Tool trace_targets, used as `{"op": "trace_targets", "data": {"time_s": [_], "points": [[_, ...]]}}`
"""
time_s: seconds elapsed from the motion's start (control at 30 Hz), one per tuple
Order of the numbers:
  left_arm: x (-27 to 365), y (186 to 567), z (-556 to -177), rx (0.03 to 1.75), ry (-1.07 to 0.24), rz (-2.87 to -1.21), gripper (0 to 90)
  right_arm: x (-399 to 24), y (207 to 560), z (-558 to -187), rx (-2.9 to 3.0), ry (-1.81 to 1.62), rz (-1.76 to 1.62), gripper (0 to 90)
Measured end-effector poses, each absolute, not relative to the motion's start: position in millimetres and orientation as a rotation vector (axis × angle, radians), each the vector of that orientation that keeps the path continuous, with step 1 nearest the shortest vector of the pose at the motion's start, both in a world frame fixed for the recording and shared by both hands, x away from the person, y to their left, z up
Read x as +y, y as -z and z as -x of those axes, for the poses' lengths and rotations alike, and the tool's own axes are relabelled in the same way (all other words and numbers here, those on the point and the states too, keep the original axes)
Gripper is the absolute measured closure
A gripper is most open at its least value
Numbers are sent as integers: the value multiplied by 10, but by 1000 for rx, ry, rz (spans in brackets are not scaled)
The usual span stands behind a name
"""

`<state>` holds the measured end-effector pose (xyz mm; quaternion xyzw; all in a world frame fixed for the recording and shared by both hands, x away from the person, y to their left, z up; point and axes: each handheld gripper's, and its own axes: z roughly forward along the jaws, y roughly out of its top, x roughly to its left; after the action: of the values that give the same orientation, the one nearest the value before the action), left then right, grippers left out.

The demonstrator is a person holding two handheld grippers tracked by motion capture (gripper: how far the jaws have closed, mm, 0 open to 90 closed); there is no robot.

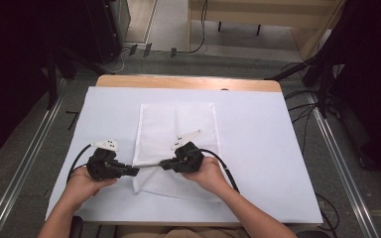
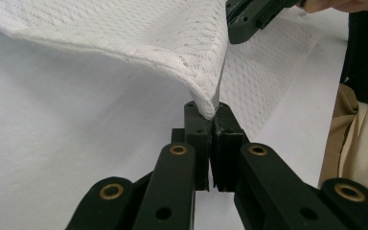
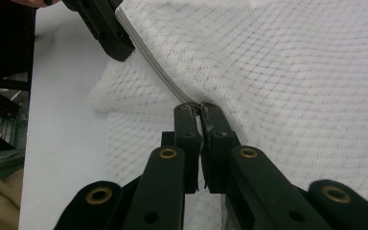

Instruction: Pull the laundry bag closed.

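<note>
Both hand-held grippers (image 1: 138, 170) (image 1: 163, 164) pinch mesh cloth (image 1: 178, 124) edge | taut between

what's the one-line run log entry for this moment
left gripper: shut on mesh cloth edge | right gripper: shut on same edge | edge lifted off white table cover

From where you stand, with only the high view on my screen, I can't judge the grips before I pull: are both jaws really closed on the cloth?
Observer: Yes. In the left gripper view, the left gripper pinches a corner of the white mesh cloth between shut jaws.
Operator: And the right one?
Observer: The right gripper is shut on the cloth's hemmed edge.
Operator: Is the cloth lifted anywhere?
Observer: At the left gripper the corner rises off the white table cover, with shadow beneath it.
</note>
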<state>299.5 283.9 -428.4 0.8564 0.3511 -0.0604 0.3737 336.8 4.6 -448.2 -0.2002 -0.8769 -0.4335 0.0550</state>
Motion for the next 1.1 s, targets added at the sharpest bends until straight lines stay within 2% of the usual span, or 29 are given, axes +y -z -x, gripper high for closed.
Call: {"op": "trace_targets", "data": {"time_s": [1.1], "points": [[2847,4277,-2977,892,148,-2197,880,-191,4467,-3351,-2679,1289,703,883]]}}
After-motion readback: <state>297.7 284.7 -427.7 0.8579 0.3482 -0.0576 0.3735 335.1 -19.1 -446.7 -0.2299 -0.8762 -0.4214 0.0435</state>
